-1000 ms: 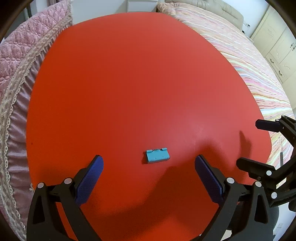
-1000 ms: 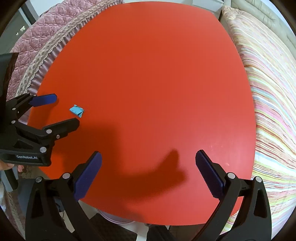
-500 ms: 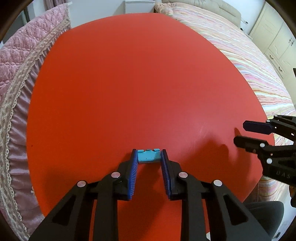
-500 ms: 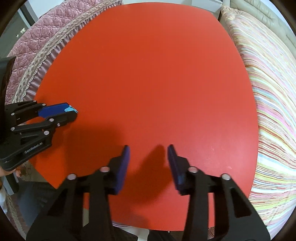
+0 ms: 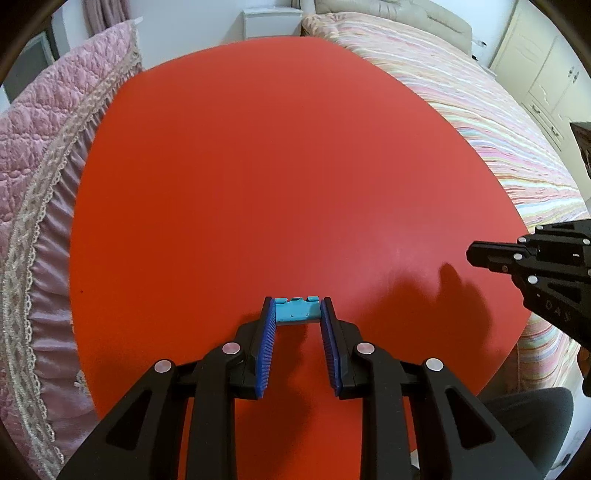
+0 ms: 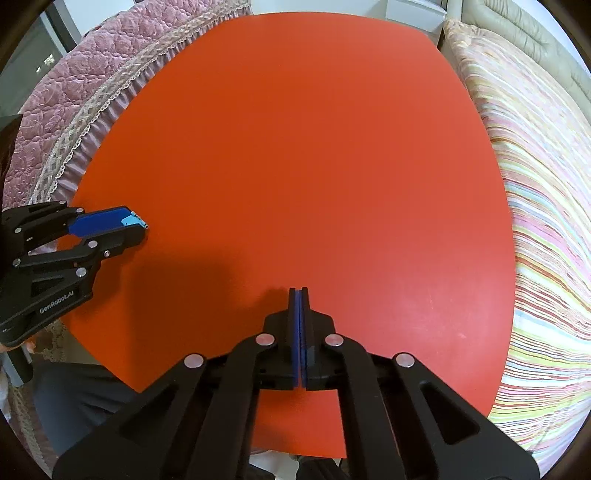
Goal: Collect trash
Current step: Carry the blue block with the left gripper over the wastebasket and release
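A small light-blue piece of trash (image 5: 297, 311) sits clamped between the blue pads of my left gripper (image 5: 297, 308), just above the red table (image 5: 258, 184). From the right wrist view the same piece (image 6: 133, 220) pokes out past the left gripper's tips at the table's left edge. My right gripper (image 6: 299, 295) is fully shut with nothing between its pads, over the table's near edge. It also shows in the left wrist view (image 5: 480, 255) at the right.
A pink quilted bed (image 5: 44, 140) borders the table on the left and a striped bed (image 5: 498, 122) on the right. White cabinets (image 5: 546, 74) stand at the far right. A white nightstand (image 5: 271, 22) stands beyond the table.
My left gripper closed on the blue piece and has lifted it slightly off the table. My right gripper went from wide open to fully shut.
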Motion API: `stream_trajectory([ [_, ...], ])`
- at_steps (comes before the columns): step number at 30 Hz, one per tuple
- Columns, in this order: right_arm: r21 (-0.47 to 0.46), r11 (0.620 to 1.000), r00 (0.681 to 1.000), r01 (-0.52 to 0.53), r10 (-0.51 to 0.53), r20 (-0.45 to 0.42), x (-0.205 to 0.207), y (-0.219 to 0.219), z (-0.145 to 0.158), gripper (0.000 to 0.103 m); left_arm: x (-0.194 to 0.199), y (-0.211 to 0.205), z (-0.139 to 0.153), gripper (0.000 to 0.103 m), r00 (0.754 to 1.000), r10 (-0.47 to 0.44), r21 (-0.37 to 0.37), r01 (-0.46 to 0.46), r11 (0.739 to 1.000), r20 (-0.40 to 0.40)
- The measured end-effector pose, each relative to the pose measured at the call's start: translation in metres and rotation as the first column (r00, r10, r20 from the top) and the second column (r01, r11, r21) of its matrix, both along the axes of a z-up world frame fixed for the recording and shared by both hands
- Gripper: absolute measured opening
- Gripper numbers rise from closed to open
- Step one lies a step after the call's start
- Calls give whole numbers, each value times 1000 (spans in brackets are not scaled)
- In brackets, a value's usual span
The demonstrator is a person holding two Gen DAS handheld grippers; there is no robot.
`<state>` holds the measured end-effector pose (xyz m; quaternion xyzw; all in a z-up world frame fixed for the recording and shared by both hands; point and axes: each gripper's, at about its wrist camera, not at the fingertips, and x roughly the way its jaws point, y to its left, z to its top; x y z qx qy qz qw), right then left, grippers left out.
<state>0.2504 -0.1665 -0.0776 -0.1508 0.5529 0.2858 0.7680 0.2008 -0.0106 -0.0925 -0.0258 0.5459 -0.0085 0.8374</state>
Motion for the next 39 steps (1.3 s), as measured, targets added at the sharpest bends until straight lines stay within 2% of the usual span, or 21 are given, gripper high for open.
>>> stream_trajectory([
  [13, 19, 1000, 998, 3, -4, 61, -24, -11, 24, 0, -28, -6, 26, 24, 998, -23, 30, 21, 999, 64],
  [25, 57, 998, 986, -18, 9, 164, -77, -33, 56, 0, -72, -12, 56, 24, 989, -28, 39, 23, 999, 147],
  [39, 132, 990, 980, -46, 19, 200, -148, -75, 65, 0, -142, -29, 77, 24, 970, -55, 8, 55, 998, 237],
])
